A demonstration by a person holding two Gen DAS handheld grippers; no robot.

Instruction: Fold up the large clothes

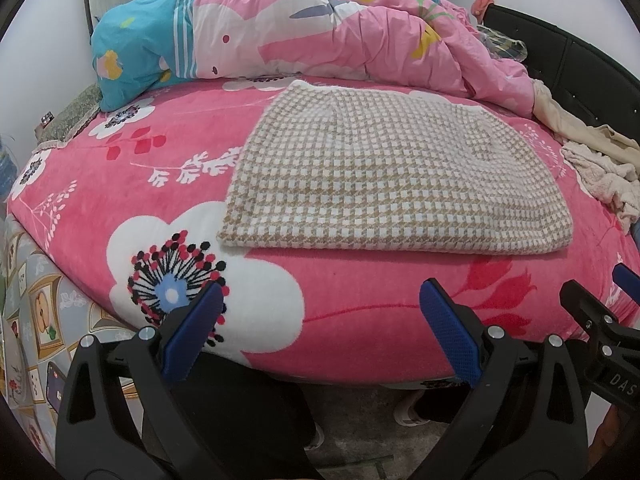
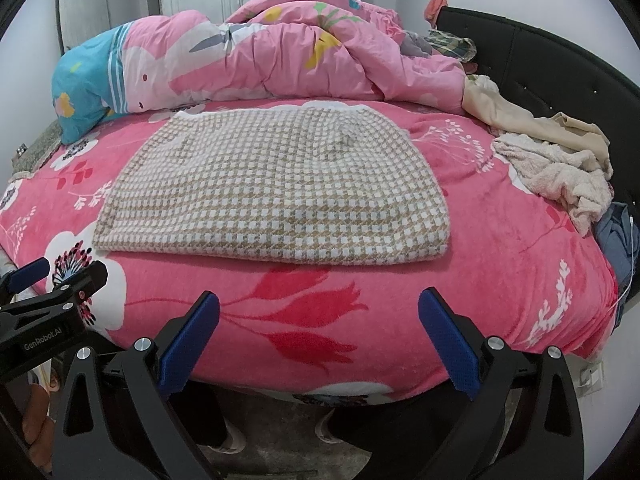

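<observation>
The left gripper (image 1: pixel 322 296), black-armed with blue textured pads, hangs spread wide and empty over the near edge of the bed; the lower arms run out of the picture. The right gripper (image 2: pixel 320 304), of the same build, is likewise splayed apart with nothing between its pads. Each shows in the other's view only as a partial black arm at the frame's edge.

Just beyond both, the folded beige-and-white houndstooth knit garment (image 1: pixel 372 172) lies flat on the pink fleece floral bedspread (image 1: pixel 168 152), its thick folded edge towards the grippers, apart from them. What kind of garment it is cannot be told from the fold.

Behind it, a rumpled pink cartoon-print duvet with a blue end (image 1: pixel 280 28) is heaped across the far side. To the right, a crumpled cream fluffy cloth (image 2: pixel 560 176) and a tan garment (image 2: pixel 540 124) lie against the black padded headboard (image 2: pixel 540 52); a blue fabric (image 2: pixel 616 236) beside them is cut off by the frame. Below the bed edge, dark trouser legs and light shoes are dimly visible.
</observation>
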